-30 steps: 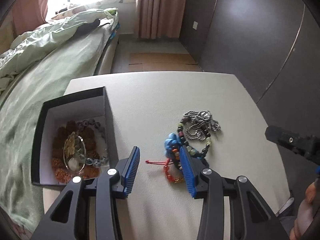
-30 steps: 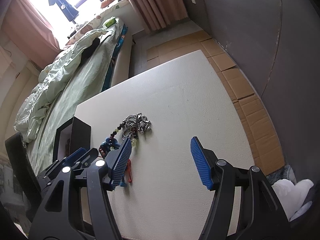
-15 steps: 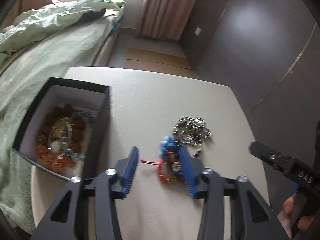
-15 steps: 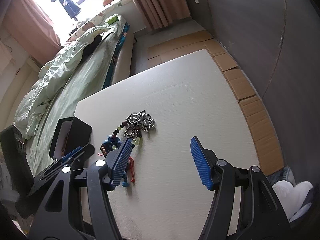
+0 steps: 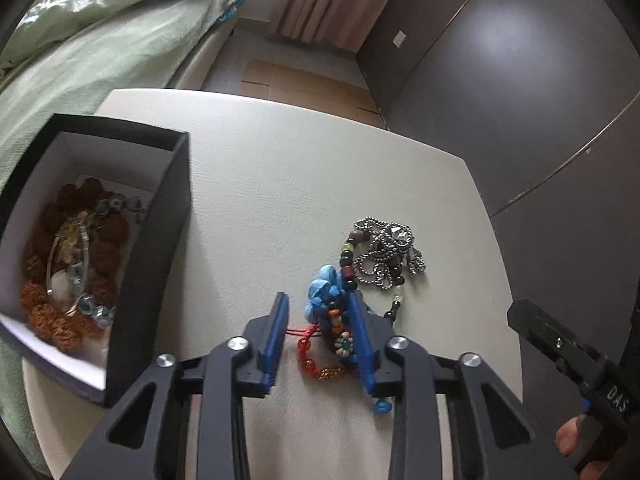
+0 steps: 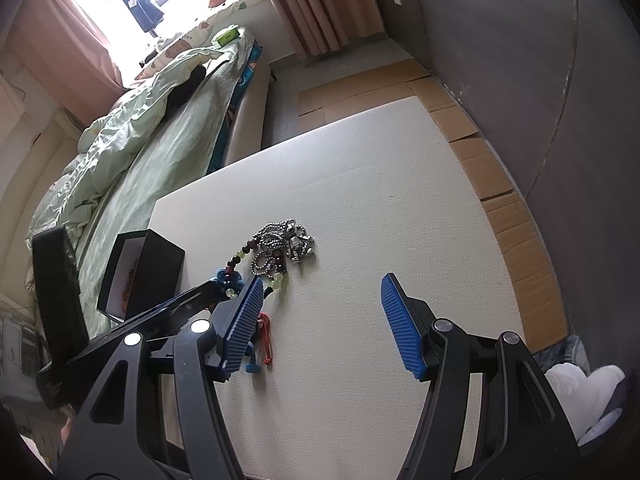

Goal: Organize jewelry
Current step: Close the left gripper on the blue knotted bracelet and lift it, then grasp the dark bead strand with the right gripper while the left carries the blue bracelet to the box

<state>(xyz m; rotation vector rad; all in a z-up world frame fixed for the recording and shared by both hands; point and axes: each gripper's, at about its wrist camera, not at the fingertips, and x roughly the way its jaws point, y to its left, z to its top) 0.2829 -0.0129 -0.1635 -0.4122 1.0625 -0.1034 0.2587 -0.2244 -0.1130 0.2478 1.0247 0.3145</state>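
A tangle of bracelets lies on the white table point(image 5: 300, 168): a blue knotted cord bracelet point(image 5: 324, 288), a red bead bracelet point(image 5: 308, 360), a dark bead string point(image 5: 348, 258) and a silver ball chain point(image 5: 384, 248). My left gripper point(image 5: 318, 298) straddles the blue and red bracelets. Its jaws are closing. The bundle rests against the right pad and a gap remains at the left pad. My right gripper point(image 6: 322, 282) hovers open over bare table with nothing between its fingers, just right of the chain point(image 6: 288, 240).
A black box point(image 5: 160, 216) with a white inside stands at the table's left and holds brown bead bracelets and a clear bangle. A bed with a green quilt point(image 5: 100, 52) runs along the left. Flattened cardboard point(image 6: 500, 184) lies on the floor at the right.
My left gripper has slid over the bracelets and rolled a little, and its jaws have narrowed around the blue and red ones. The right gripper has stayed put and open.
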